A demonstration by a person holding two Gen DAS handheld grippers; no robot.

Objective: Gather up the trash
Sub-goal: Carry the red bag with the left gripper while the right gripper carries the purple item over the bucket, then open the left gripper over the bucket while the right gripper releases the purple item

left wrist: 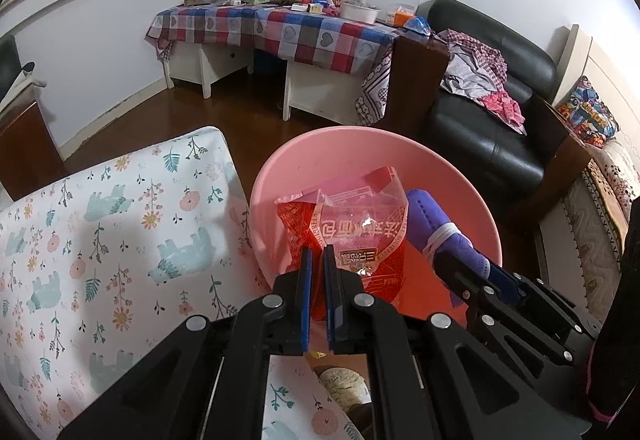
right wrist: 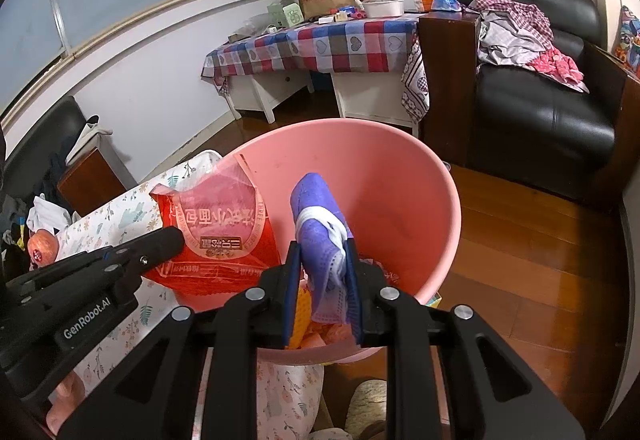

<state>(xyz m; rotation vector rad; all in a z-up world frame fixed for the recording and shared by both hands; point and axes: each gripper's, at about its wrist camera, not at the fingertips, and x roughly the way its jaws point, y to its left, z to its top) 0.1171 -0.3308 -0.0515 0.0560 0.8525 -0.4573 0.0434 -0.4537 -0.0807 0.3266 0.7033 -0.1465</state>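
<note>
Item: two pieces of trash, both held over the pink bin (right wrist: 436,200).

Left tongs (left wrist: 318,260): I have them pinched tight on the lower edge of the red snack wrapper (left wrist: 360,228). The wrapper stands up and away from the tips, its long side running roughly upright, its body hanging inside the bin's mouth near the left wall.

Right tongs (right wrist: 322,272): I have them clamped on a rolled purple cloth (right wrist: 316,216) bound with a white band (right wrist: 320,222). The roll's long axis points up and forward out of the tips, over the middle of the bin.

Key relation: the bin's opening lies directly below and ahead of both loads; the bin sits beside the flowered cushion (left wrist: 100,240), rim touching it as far as I can tell (the contact is partly hidden by the wrapper). Neither arm needs to travel far; the right one is nearer the centre.

Judgement: both pieces look ready to drop by opening the tongs.
</note>
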